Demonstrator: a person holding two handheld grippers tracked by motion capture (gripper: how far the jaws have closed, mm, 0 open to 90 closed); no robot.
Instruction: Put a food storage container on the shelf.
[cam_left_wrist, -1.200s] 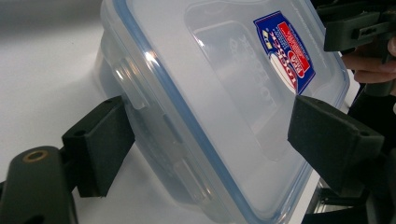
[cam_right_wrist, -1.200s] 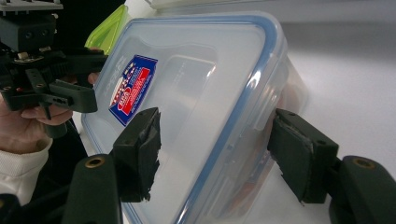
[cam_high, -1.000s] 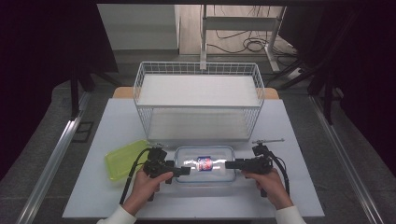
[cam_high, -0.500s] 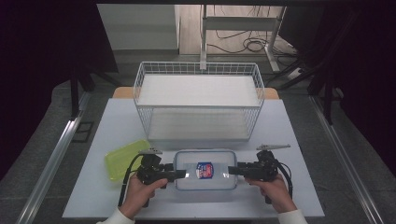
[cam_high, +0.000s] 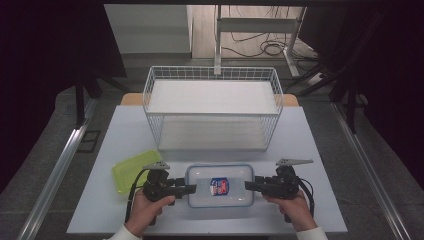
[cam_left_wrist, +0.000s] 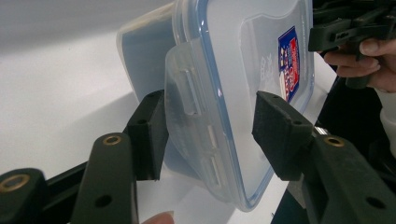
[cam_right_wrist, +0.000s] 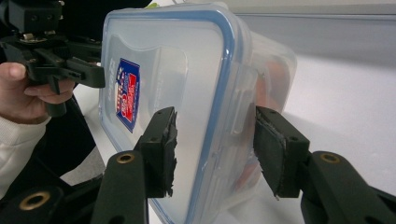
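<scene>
Tools flank a clear plastic container (cam_high: 220, 186) with a blue-rimmed lid, which lies on the white tabletop (cam_high: 320, 150) at the lower centre of the high view. The left tool (cam_high: 190, 189) reaches in from the left and the right tool (cam_high: 249, 185) from the right, each held in a hand.

In the left gripper view the jaws have just been closing and stand about half open around the container's end latch flap (cam_left_wrist: 196, 121); one pad lies against the flap, the other sits just clear of the lid, so no firm hold shows. In the right gripper view the jaws, which have also been closing, straddle the opposite edge of the container, with both pads close to it; contact cannot be told for sure.

A white wire basket (cam_high: 212, 107) stands above the container in the frame, and a yellow-green tray (cam_high: 130, 170) lies at its left.
</scene>
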